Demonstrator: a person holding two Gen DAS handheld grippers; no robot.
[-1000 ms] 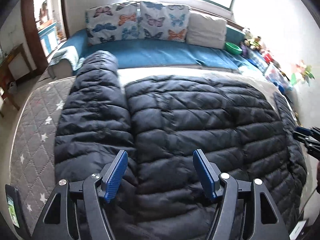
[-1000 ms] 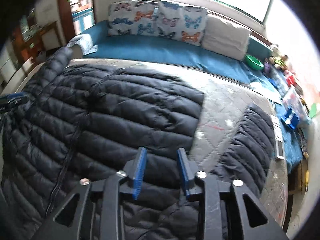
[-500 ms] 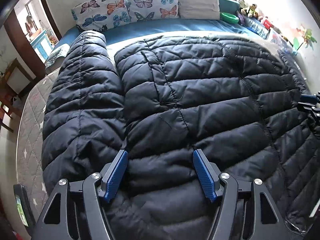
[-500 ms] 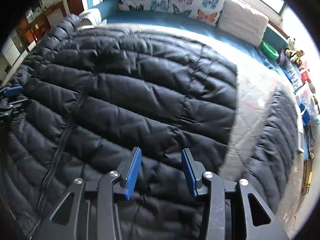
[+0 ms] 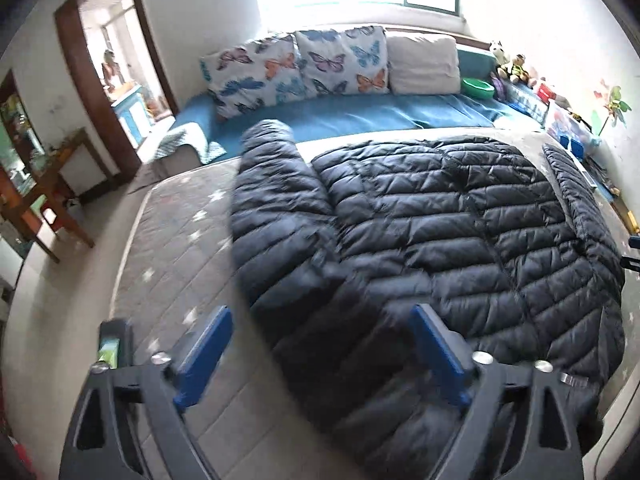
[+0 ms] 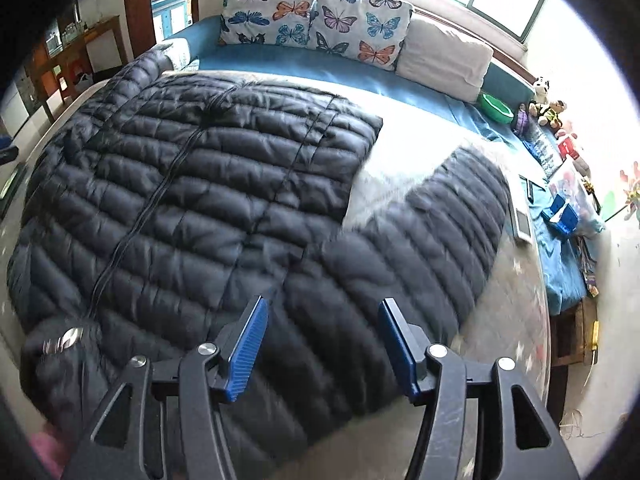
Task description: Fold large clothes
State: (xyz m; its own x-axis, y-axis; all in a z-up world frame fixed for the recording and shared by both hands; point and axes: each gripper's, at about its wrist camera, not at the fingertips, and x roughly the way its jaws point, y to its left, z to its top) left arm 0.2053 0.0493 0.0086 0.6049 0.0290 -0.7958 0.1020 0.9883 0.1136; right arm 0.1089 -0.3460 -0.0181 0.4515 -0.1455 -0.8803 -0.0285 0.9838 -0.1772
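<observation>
A large black quilted down jacket (image 5: 440,232) lies spread flat on a grey star-patterned mattress (image 5: 176,256), its sleeves out to both sides. My left gripper (image 5: 320,344) is open and empty, held above the jacket's near left edge by the left sleeve (image 5: 276,200). My right gripper (image 6: 322,344) is open and empty above the jacket (image 6: 192,200) near the right sleeve (image 6: 436,232). Neither gripper touches the jacket. The right gripper's tip shows at the right edge of the left wrist view (image 5: 632,254).
Butterfly pillows (image 5: 296,68) and a white pillow (image 5: 424,64) line a blue-covered bench (image 5: 360,116) behind the mattress. Toys and boxes (image 6: 560,200) crowd the right side. A wooden table (image 5: 44,200) and a doorway (image 5: 116,76) are on the left.
Both grippers have pulled back and up from the jacket, so more of the mattress shows. The right gripper's jaws have opened wider. The left gripper has shifted left.
</observation>
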